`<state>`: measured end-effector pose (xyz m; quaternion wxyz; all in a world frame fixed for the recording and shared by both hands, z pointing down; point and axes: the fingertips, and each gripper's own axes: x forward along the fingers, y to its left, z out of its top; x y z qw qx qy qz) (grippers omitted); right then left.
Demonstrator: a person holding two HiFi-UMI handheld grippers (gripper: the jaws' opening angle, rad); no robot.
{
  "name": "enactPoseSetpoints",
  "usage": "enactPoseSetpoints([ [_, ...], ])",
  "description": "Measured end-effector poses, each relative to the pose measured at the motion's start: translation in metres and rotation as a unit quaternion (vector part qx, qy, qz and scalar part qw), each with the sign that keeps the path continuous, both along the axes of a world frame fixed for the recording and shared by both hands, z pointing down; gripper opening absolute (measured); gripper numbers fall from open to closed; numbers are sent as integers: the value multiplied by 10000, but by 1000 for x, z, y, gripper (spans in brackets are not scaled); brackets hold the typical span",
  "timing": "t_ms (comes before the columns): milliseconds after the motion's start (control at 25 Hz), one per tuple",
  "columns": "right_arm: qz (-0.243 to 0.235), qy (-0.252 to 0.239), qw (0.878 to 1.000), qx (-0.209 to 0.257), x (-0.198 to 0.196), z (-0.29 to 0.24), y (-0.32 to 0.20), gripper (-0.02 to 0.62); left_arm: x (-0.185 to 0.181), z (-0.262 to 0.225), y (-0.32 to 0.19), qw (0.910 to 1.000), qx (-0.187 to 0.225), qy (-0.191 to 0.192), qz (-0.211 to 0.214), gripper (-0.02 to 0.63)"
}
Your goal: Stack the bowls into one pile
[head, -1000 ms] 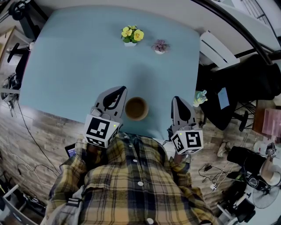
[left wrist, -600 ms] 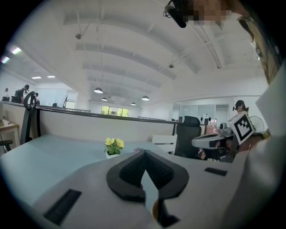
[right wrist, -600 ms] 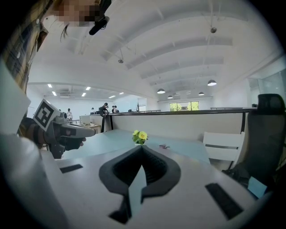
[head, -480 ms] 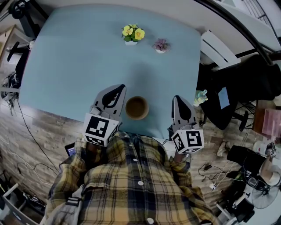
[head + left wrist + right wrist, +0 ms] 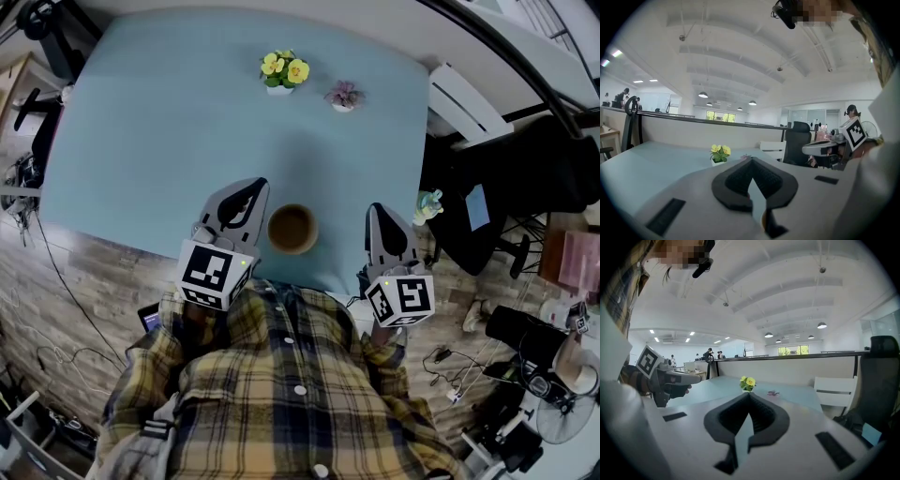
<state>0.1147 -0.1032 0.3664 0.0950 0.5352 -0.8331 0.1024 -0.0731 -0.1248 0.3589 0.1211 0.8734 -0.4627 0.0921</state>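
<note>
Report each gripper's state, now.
Left gripper: closed, holding nothing.
Right gripper: closed, holding nothing.

the broad middle of the pale blue table (image 5: pixel 159 141) is free. a round brown bowl (image 5: pixel 292 230) stands by its near edge; a white pot of yellow flowers (image 5: pixel 283 73) and a small purple-flowered pot (image 5: pixel 343 97) stand near the far edge.
</note>
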Motion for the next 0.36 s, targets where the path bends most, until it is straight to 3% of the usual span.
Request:
enactPoseSetpoints([
  [360, 21, -41, 10000, -20, -1, 1, -1, 2, -1, 1, -2, 10000, 8, 5, 17, -11],
])
